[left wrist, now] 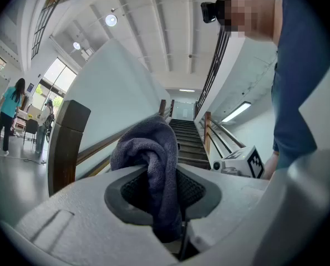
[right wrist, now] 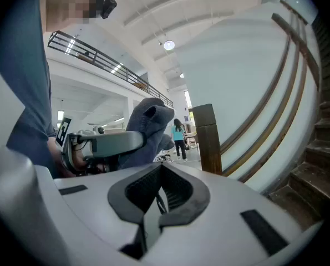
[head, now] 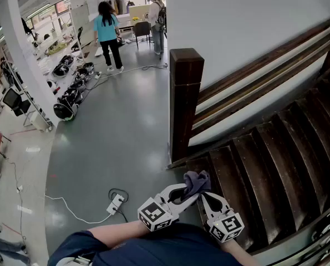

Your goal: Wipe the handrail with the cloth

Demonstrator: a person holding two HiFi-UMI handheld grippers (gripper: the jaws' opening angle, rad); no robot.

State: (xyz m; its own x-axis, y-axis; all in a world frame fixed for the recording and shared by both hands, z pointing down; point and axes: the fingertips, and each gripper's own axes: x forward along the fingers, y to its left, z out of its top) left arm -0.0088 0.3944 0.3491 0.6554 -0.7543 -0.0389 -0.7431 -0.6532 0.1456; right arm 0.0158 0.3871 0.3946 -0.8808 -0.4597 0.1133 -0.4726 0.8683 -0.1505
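Both held low over stairs (head: pixel 248 170): my left gripper (head: pixel 182 193) clamps grey cloth (head: pixel 197 180); my right gripper (right wrist: pixel 156 195) pinched together, empty.

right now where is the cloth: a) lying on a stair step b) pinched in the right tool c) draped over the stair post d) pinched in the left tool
D: the left gripper view shows the cloth clamped between the jaws of the left tool, while the right tool has its jaws together on nothing.
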